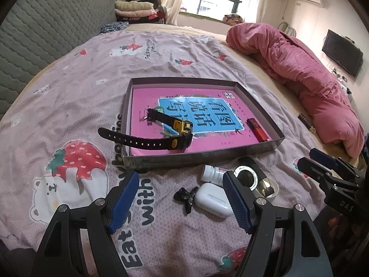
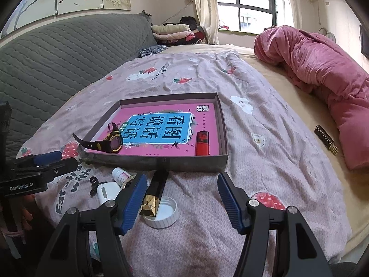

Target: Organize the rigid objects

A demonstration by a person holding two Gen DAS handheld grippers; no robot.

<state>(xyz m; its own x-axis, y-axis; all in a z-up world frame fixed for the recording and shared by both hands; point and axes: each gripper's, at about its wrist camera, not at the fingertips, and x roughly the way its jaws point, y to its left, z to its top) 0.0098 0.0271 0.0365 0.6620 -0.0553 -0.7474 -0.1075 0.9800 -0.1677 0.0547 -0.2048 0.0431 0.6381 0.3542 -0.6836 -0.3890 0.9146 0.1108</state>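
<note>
Glossy pink book cover (image 1: 207,106); matt cardboard tray (image 1: 260,106); rubbery watch strap (image 1: 138,139); wrinkled cloth bedsheet (image 1: 92,97); glossy plastic earbud case (image 1: 213,199).

One tray (image 1: 253,147), one book (image 1: 207,106), one watch (image 1: 166,133), one lighter (image 1: 257,130), one bottle (image 1: 211,173), one white case (image 1: 213,199), one cap (image 2: 169,210).

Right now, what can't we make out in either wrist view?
- Roll of tape: left view, partly behind the left gripper's right finger; right view, almost all hidden by the right gripper's left finger.
- Black-and-gold faceted bar: what it is stays unclear; lies across the white plastic lid.
- Small white bottle: label too small.
- Small black item: too blurred to identify.
</note>
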